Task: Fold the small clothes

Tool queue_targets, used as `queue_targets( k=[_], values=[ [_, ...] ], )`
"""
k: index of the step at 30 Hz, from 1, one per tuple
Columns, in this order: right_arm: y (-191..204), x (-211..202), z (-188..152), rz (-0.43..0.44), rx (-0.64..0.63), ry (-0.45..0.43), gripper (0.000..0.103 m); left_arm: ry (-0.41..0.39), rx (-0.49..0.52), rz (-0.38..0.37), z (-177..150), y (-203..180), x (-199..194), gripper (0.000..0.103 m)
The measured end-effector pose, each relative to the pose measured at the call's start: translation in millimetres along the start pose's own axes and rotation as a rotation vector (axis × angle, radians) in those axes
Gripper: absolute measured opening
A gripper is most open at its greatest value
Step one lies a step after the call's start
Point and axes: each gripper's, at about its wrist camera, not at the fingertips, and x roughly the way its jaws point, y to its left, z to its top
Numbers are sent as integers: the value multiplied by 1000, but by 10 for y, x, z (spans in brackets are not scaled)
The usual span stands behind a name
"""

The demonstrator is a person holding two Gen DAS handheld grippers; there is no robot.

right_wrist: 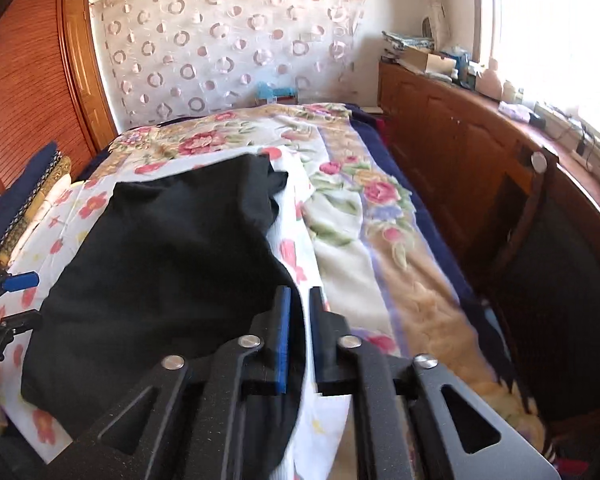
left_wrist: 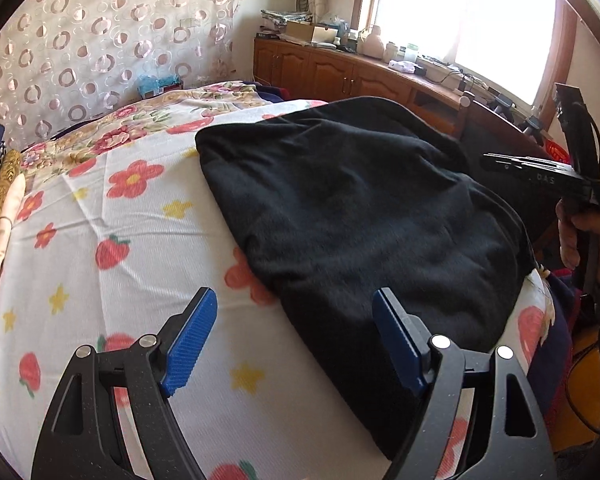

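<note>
A: What did the left wrist view show?
B: The left gripper (left_wrist: 296,336) angled downward, jaws wide apart and empty, over the black garment (left_wrist: 360,216) lying on the flowered sheet (left_wrist: 120,240), bare to its left.
A: And the right wrist view?
B: The right gripper (right_wrist: 300,336) nearly closed; whether it pinched the garment's right edge was unclear. Bare blanket (right_wrist: 380,240) lay beyond.

black garment (right_wrist: 160,264) near edge hidden behind right jaws
</note>
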Motion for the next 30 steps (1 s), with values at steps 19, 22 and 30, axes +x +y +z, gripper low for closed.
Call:
queue_targets(
  k=[19, 22, 30],
  values=[
    [371, -273, -501, 140, -224, -54, 46, 86, 2, -119, -455, -255, -127, 67],
    [382, -248, -540, 151, -239, -38, 46, 86, 8, -118, -469, -264, -133, 67],
    [240, -220, -519, 171, -232, -21, 62, 91, 17, -150, -497, -272, -172, 40]
  ],
)
